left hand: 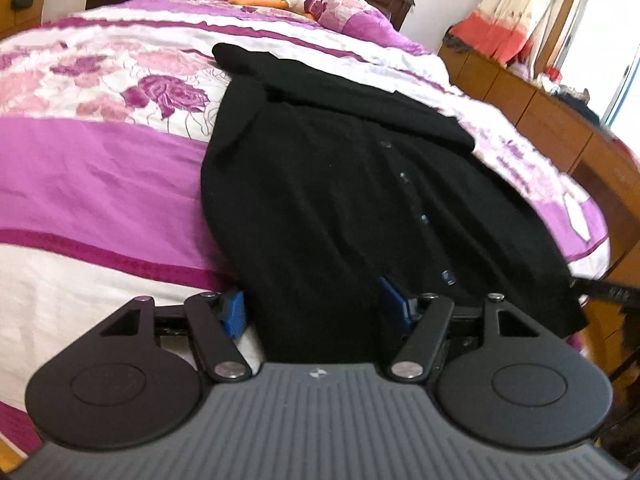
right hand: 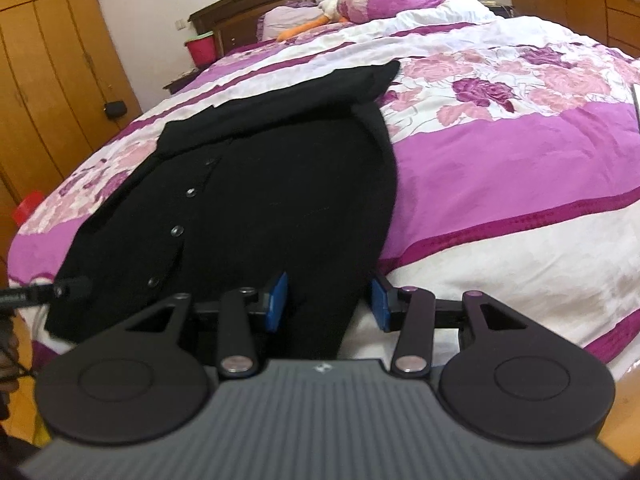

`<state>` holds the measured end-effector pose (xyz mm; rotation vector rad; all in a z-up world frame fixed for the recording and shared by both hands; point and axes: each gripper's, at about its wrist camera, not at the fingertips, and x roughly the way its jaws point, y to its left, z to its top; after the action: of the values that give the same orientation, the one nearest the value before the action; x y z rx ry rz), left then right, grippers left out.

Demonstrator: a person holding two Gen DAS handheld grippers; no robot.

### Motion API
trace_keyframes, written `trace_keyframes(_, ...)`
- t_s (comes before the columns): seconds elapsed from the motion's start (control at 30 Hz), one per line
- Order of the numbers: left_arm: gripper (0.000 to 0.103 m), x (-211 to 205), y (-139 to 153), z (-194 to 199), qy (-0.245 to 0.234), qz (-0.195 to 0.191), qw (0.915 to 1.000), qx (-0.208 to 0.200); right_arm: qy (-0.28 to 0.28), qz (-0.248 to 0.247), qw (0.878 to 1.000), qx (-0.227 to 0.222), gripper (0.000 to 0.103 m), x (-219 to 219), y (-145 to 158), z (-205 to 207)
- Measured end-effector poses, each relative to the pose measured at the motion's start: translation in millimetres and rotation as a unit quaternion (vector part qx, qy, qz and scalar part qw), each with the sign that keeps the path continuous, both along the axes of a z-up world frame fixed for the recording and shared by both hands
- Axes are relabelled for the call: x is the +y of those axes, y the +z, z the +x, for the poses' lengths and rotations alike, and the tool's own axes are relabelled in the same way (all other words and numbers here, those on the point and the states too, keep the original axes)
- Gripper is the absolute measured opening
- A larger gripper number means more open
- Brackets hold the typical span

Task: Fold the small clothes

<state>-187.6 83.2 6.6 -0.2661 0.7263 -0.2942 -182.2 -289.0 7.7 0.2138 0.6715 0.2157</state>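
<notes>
We're at the hem-grasp step: left gripper (left hand: 314,312) and right gripper (right hand: 328,300) straddle the black knitted buttoned cardigan (left hand: 340,184) hem at 6 o'clock, part-open, gripping nothing yet. Next: pinch, fold toward 12.

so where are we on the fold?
Done: black cardigan lies flat on the bedspread, both sleeves folded across its top. In hand: left hand-held gripper and right hand-held gripper each straddle a hem corner, pads not visibly pinching yet. Left: grip, fold hem up to collar.
</notes>
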Motion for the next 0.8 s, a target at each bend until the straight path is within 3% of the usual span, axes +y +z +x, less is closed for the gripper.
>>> trace_keyframes(0.1,0.071,2,-3,5,0.004,-0.009,0.9999,0.008,0.006,-0.002,1.0,-0.003,0.046,3,0,-1)
trace_keyframes(0.4,0.071,-11,-17,27,-0.014,0.038,0.9991,0.014,0.008,0.03,0.999,-0.01,0.046,-1,-11,9)
trace_keyframes(0.53,0.071,-10,-17,29,-0.018,0.033,0.9992,0.015,0.014,0.04,0.999,-0.016,0.046,-5,-15,8)
trace_keyframes(0.67,0.059,-8,-13,22,-0.016,0.034,0.9992,0.014,0.018,0.042,0.999,-0.018,0.047,-5,-12,2)
trace_keyframes(0.8,0.052,-3,-13,21,-0.023,0.012,0.9994,0.021,0.036,0.036,0.999,-0.021,0.048,-4,-10,-2)
